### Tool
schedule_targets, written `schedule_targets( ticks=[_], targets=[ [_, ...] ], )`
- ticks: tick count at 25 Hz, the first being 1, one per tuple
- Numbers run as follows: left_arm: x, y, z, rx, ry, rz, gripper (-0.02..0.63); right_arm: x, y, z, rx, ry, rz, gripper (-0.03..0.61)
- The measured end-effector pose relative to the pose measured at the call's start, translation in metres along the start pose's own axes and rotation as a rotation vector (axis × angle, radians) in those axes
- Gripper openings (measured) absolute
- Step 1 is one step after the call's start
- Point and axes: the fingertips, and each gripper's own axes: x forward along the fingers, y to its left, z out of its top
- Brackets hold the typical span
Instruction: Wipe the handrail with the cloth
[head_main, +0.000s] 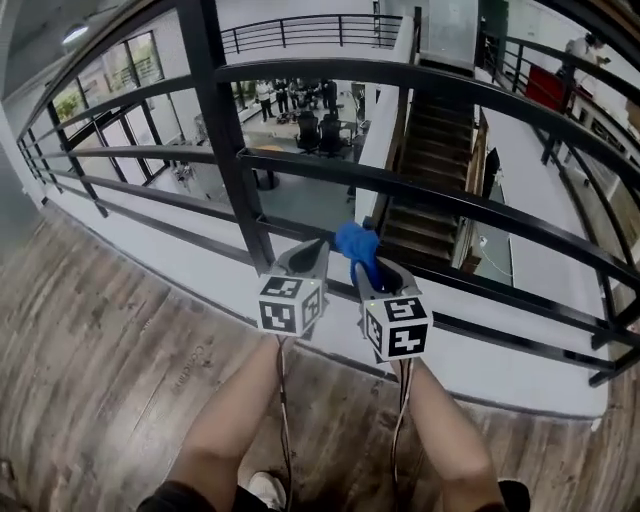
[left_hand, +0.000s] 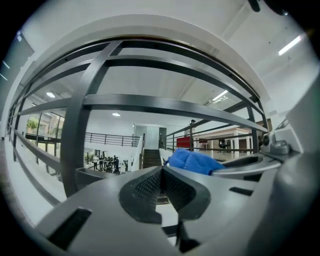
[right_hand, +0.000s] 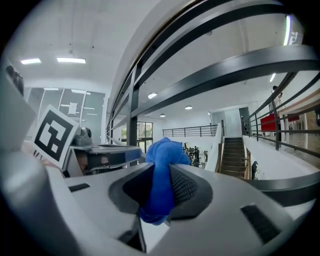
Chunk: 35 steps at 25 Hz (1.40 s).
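My right gripper is clamped on the bunched blue cloth, which sticks out past the jaw tips, while my left gripper just beside it has its jaws pressed together on nothing. The cloth sits low against the handrail bars, just right of the upright post; I cannot tell whether it touches a bar. The bars run unbroken to the right, with wooden floor under me.
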Motion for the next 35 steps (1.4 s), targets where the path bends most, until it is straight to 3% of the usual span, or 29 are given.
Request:
schedule_targets(
  ticks=[6, 11, 14, 20, 27, 35],
  targets=[
    [-0.044, 0.116, -0.06, -0.029, 0.076, 0.126, 0.005, 0.068, 0.082, -0.028, -0.015, 0.029, 0.013, 0.092],
    [-0.064, 0.194, -0.083, -0.071, 0.07, 0.187, 0.004, 0.126, 0.136, -0.061, -0.003, 0.089, 0.016, 0.092],
    [-0.065, 0.222, -0.095, -0.114, 0.071, 0.216, 0.005, 0.162, 0.144, -0.086, 0.038, 0.133, -0.025, 0.092],
    [-0.054, 0.228, -0.127, -0.15, 0.104, 0.181, 0.005, 0.215, 0.133, -0.118, 0.097, 0.232, -0.13, 0.092],
    [-0.044, 0.229, -0.141, -0.169, 0.12, 0.163, 0.005, 0.247, 0.131, -0.146, 0.058, 0.349, -0.159, 0.092],
    [-0.04, 0.223, -0.156, -0.143, 0.165, 0.157, 0.005, 0.25, 0.119, -0.158, 0.025, 0.399, -0.173, 0.092]
  ],
)
